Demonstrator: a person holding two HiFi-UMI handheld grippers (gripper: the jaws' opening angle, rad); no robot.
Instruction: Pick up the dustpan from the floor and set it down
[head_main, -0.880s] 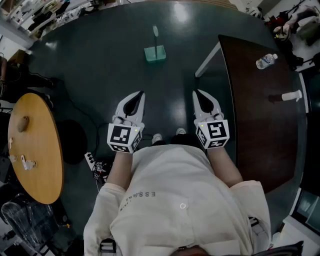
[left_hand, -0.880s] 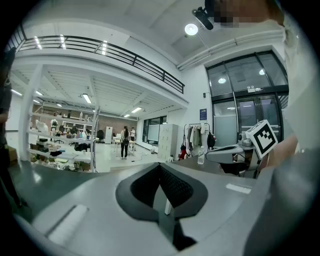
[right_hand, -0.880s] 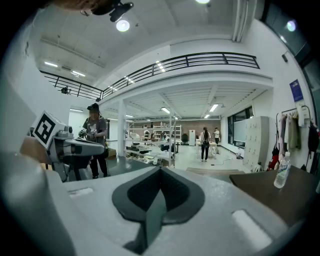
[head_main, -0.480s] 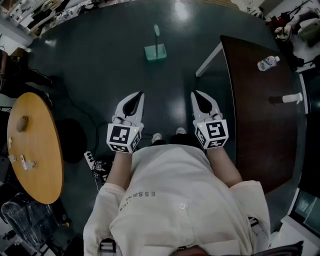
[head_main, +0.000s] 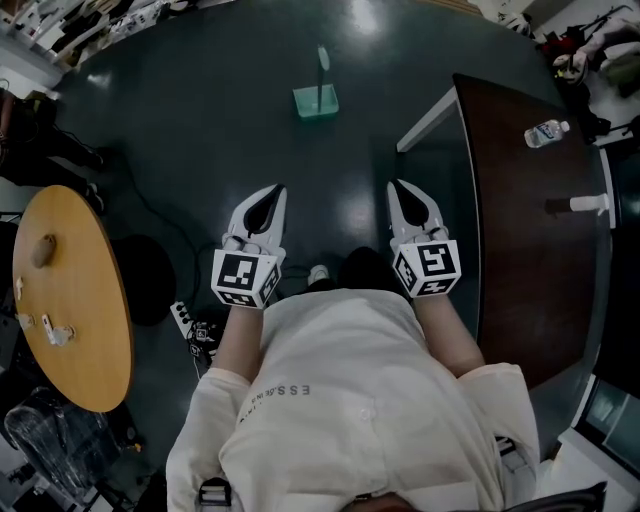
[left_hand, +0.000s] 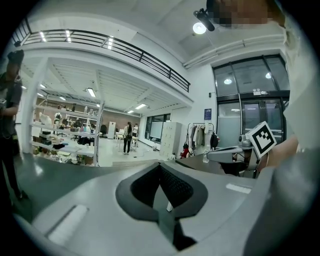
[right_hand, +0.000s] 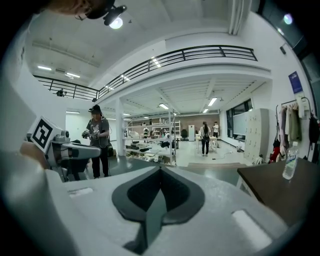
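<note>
In the head view, the pale green plastic dustpan (head_main: 314, 103) stands on the dark glossy floor (head_main: 200, 120) at the upper middle of the frame, with its thin handle upright, well apart from both grippers. The white left gripper (head_main: 277, 190) and the white right gripper (head_main: 396, 187) lie side by side at the centre, each with its fingers pressed together on nothing. A round light wooden table (head_main: 75, 300) fills the left edge. A long dark brown table (head_main: 520, 230) runs down the right side, with a clear plastic water bottle (head_main: 547, 132) near its upper end. In the left gripper view, the fingers meet at the lower centre, empty, and the right gripper shows at the right edge. In the right gripper view, the fingers are likewise closed and empty. The left gripper sits at the left edge, with a person in dark clothes (right_hand: 97, 142) standing just beyond it.
</note>
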